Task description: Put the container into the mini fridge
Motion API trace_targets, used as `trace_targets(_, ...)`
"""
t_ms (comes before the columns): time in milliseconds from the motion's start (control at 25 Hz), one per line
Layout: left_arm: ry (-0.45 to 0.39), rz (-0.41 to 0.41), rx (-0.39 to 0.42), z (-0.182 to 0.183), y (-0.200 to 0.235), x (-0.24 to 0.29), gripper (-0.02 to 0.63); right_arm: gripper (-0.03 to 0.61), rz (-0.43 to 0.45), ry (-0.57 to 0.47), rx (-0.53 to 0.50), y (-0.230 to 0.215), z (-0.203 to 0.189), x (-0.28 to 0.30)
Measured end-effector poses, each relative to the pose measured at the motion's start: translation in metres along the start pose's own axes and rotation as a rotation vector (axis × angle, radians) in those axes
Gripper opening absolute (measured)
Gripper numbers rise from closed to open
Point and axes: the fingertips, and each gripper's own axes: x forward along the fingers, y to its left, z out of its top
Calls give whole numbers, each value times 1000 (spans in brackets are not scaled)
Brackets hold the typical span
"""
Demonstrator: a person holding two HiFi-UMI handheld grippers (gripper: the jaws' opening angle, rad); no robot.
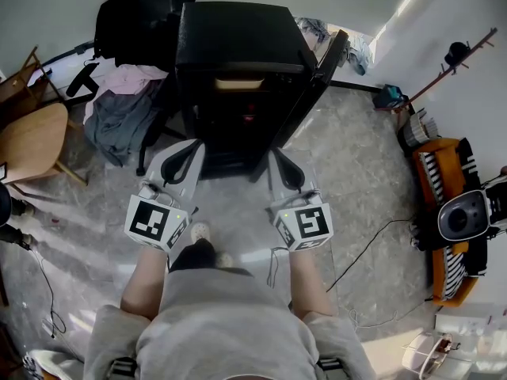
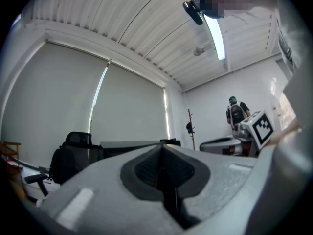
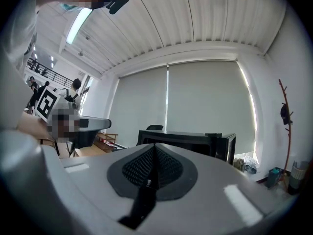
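Note:
The black mini fridge [image 1: 238,62] stands on the floor ahead of me, its door [image 1: 317,81] swung open to the right. On an upper shelf inside lies a pale tan container [image 1: 238,83]. My left gripper [image 1: 192,150] and right gripper [image 1: 279,158] hover side by side just in front of the fridge opening, both shut with nothing between the jaws. In the left gripper view the pads [image 2: 146,168] meet along one line; the right gripper view shows the same, with the fridge [image 3: 190,142] beyond the closed pads [image 3: 166,168].
A black office chair [image 1: 135,22] draped with clothes [image 1: 119,113] stands left of the fridge, with a wooden table [image 1: 32,141] further left. At the right are an orange keyboard [image 1: 444,188], a speaker [image 1: 463,216], a coat rack [image 1: 455,54] and a floor cable [image 1: 364,248].

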Motion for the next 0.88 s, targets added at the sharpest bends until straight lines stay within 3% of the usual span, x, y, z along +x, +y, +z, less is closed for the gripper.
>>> trace_targets(880, -8, 12, 2, 8, -19, -2, 2, -2, 6, -56, 1, 1, 16, -20)
